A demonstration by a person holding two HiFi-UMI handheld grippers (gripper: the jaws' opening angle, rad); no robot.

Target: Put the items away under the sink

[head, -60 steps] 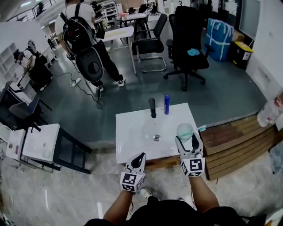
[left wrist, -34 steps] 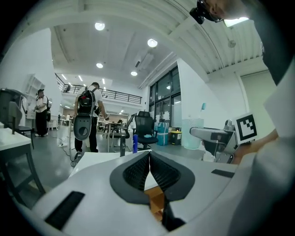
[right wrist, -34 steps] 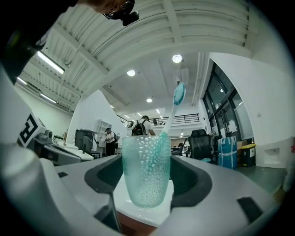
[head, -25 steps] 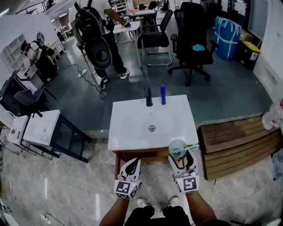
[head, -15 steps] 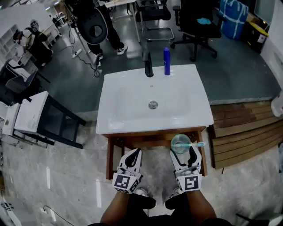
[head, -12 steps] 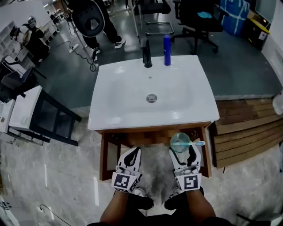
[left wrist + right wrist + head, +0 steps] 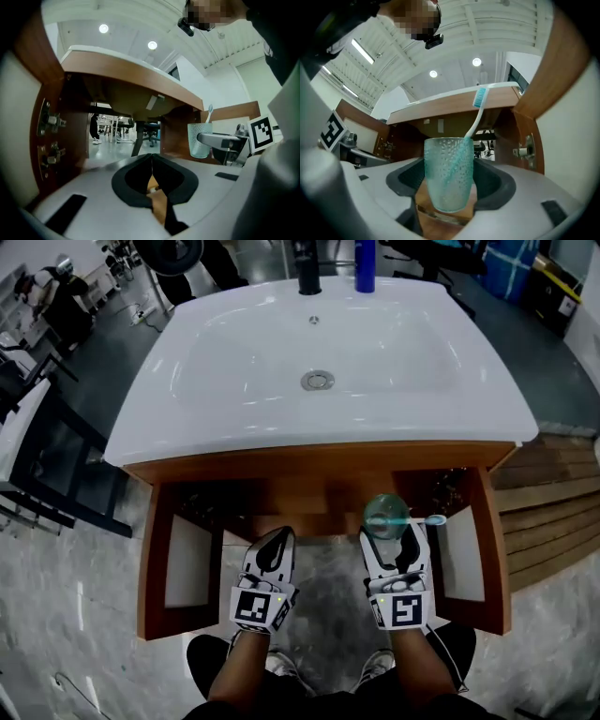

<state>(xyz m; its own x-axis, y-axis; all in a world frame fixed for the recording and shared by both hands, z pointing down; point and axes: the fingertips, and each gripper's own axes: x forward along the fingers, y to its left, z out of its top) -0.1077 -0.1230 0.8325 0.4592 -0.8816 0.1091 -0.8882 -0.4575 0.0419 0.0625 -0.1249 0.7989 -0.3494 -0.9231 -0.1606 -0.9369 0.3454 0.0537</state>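
The right claw (image 7: 392, 540) clamps the cup (image 7: 447, 173) upright, so the toothbrush (image 7: 478, 110) cannot fall out, before the open cabinet (image 7: 319, 463) under the sink (image 7: 216, 381); the left claw (image 7: 151, 165) is together, empty.

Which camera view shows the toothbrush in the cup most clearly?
The right gripper view. There the toothbrush stands close and nearly whole, leaning in the cup, bristles up. The head view shows only its end poking past the cup's rim; the left gripper view shows it small, at the right.
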